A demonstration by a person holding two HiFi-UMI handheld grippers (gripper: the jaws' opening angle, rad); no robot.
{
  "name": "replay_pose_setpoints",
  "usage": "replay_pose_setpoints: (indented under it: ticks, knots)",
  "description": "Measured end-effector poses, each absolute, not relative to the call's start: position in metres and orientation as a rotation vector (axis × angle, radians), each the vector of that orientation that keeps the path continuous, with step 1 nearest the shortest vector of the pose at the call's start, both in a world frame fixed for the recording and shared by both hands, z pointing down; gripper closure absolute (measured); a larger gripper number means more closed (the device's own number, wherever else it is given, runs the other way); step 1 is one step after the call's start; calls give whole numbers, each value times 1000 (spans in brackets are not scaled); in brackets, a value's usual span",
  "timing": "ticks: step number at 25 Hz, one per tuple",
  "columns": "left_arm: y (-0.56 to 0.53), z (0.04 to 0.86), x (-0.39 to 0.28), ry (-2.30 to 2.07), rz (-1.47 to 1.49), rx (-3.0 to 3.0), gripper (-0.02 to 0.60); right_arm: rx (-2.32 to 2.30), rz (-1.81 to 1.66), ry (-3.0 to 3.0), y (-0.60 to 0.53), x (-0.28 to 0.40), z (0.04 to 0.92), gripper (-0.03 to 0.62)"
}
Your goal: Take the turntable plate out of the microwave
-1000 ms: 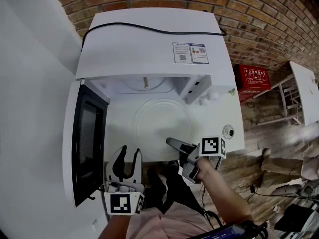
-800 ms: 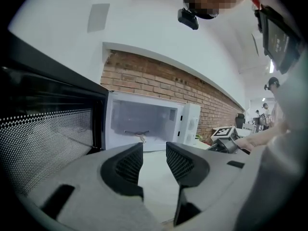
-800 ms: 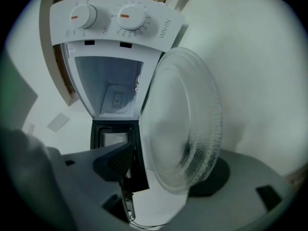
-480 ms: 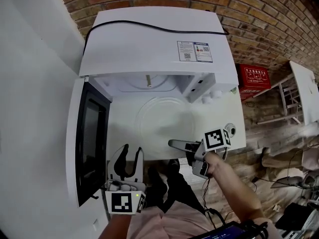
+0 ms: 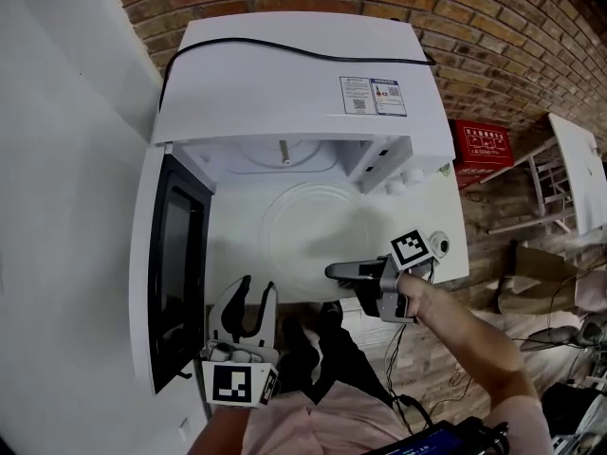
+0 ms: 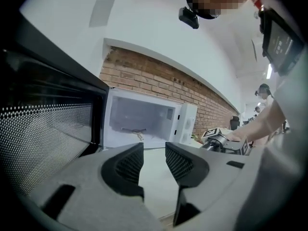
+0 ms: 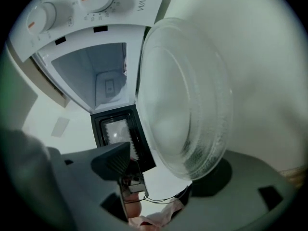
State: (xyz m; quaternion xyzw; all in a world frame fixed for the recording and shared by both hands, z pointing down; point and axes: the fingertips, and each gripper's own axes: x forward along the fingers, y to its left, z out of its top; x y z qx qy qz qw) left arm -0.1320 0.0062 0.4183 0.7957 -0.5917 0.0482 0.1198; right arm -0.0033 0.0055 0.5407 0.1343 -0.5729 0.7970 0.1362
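The clear glass turntable plate (image 5: pixel 308 227) lies flat on the white table in front of the white microwave (image 5: pixel 294 74), whose door (image 5: pixel 175 263) hangs open to the left. My right gripper (image 5: pixel 334 271) is at the plate's near right rim. In the right gripper view the plate (image 7: pixel 183 95) fills the frame and its rim overlaps one jaw, with a wide gap to the other. These jaws (image 7: pixel 166 165) have just been closing a little and stand open. My left gripper (image 5: pixel 245 301) hovers at the table's near edge, open and empty (image 6: pixel 154 160), pointing at the empty cavity (image 6: pixel 144 119).
A black cable (image 5: pixel 285 55) runs across the microwave's top. A small round object (image 5: pixel 436 246) sits at the table's right corner. A red box (image 5: pixel 486 148) stands on the floor by the brick wall. A white wall lies to the left.
The right gripper has rolled and its hand has swung slightly right, with the tips staying at the plate's rim. The plate and the left gripper have stayed put.
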Motion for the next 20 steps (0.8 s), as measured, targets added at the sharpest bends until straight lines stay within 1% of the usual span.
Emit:
replay_pose_setpoints:
  ticks: [7,14,20]
  knots:
    - [21,444,-98,-1554,185,2361,437,371,2257,-1582,10,-1,541,230]
    - [52,500,-56,-1342,271,2372,437,382,2325,-1609,4,-5,539,224]
    - [69,544,-22,-1186,319,2353,456,351,2343,-1634,1,-6,532,218]
